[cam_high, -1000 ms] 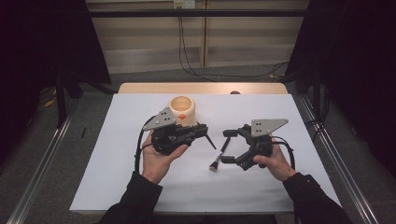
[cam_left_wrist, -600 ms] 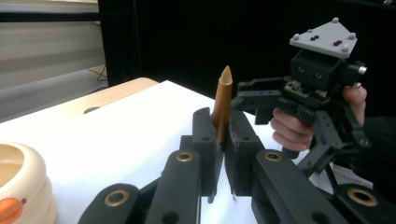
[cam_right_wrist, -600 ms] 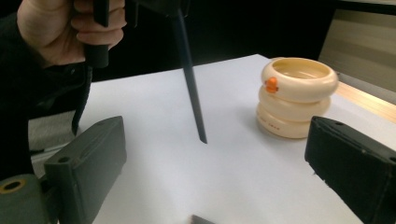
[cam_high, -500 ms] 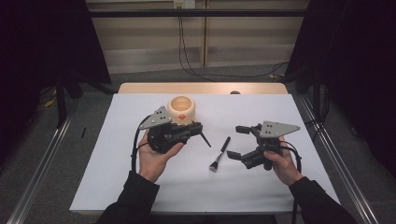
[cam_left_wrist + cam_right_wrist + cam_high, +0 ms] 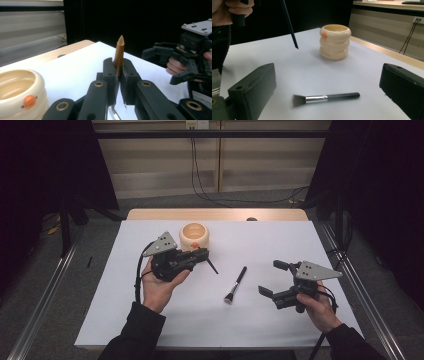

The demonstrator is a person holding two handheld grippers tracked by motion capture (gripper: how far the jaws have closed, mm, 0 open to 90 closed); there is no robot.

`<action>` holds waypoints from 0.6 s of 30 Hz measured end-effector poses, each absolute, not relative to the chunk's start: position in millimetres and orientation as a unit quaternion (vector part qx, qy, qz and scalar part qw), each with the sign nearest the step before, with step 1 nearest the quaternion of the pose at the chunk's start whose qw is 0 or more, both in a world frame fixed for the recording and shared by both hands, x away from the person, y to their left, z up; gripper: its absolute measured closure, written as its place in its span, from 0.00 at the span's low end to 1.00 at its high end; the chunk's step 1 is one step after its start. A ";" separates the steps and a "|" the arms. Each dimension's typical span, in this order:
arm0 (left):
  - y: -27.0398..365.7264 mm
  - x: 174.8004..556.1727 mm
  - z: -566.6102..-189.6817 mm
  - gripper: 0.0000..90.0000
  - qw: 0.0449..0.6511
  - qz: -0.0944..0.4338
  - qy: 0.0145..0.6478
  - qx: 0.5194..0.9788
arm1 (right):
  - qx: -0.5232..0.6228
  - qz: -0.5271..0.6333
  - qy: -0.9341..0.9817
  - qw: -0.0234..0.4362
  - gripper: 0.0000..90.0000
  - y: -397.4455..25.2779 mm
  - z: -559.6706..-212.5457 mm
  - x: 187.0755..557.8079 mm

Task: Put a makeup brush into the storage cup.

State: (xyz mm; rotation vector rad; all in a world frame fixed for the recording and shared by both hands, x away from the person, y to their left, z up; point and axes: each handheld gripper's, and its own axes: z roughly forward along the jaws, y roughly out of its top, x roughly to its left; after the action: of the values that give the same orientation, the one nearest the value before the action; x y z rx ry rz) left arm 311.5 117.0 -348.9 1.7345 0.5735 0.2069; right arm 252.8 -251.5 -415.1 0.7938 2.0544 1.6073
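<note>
Surface: white sheet point(image 5: 150, 320) covering a wooden table point(image 5: 215, 214), dark curtains at both sides, pale panelled wall behind with cables hanging down it.
Left gripper point(image 5: 202, 258): held in the person's left hand, just in front of the cream holder; jaws closed tight on a thin stick.
Thin stick point(image 5: 119, 53): brown with a pointed tip in the left gripper view, standing up between the jaw pads; in the high view a dark slim end point(image 5: 212, 266) juts past the jaws toward the table; the part within the jaws is hidden, so its full length cannot be made out.
Right gripper point(image 5: 274, 279): in the right hand near the sheet's right edge; jaws spread wide, holding nothing.
Makeup brush point(image 5: 235, 284): lying flat on the sheet between the two grippers, apart from both, bristles toward the person; in the right gripper view point(image 5: 325, 97) the bristle end is blurred.
Cream holder point(image 5: 194, 235): ringed pot with an orange dot, upright at the back of the sheet; its inside is too shadowed to read; cut off at the left edge in the left gripper view point(image 5: 22, 96).
</note>
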 end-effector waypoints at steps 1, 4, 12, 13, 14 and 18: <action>118.8 312.5 -348.7 0.93 0.604 0.092 0.248 0.752 | 0.286 0.576 0.737 0.208 0.01 -254.0 -415.7 250.4; 122.0 315.4 -348.5 0.93 0.605 0.094 0.253 0.749 | 0.296 0.578 0.729 0.218 0.01 -261.6 -417.4 242.9; 130.6 325.5 -347.4 0.93 0.605 0.102 0.264 0.744 | 0.317 0.568 0.727 0.221 0.00 -274.1 -424.0 227.5; 132.1 326.3 -345.8 0.93 0.604 0.105 0.269 0.743 | 0.319 0.567 0.726 0.221 0.01 -275.2 -424.8 226.1; 133.1 327.0 -344.3 0.93 0.604 0.106 0.274 0.741 | 0.320 0.566 0.727 0.221 0.01 -276.2 -426.1 224.9; 136.5 329.8 -337.7 0.93 0.606 0.108 0.272 0.739 | 0.325 0.562 0.729 0.217 0.01 -278.4 -432.3 224.0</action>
State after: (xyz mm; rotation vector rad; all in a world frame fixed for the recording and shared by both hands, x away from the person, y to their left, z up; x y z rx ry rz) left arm 329.8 136.5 -337.7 1.7098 0.6282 0.2494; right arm 224.0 -278.4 -432.3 0.8997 2.0201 1.5559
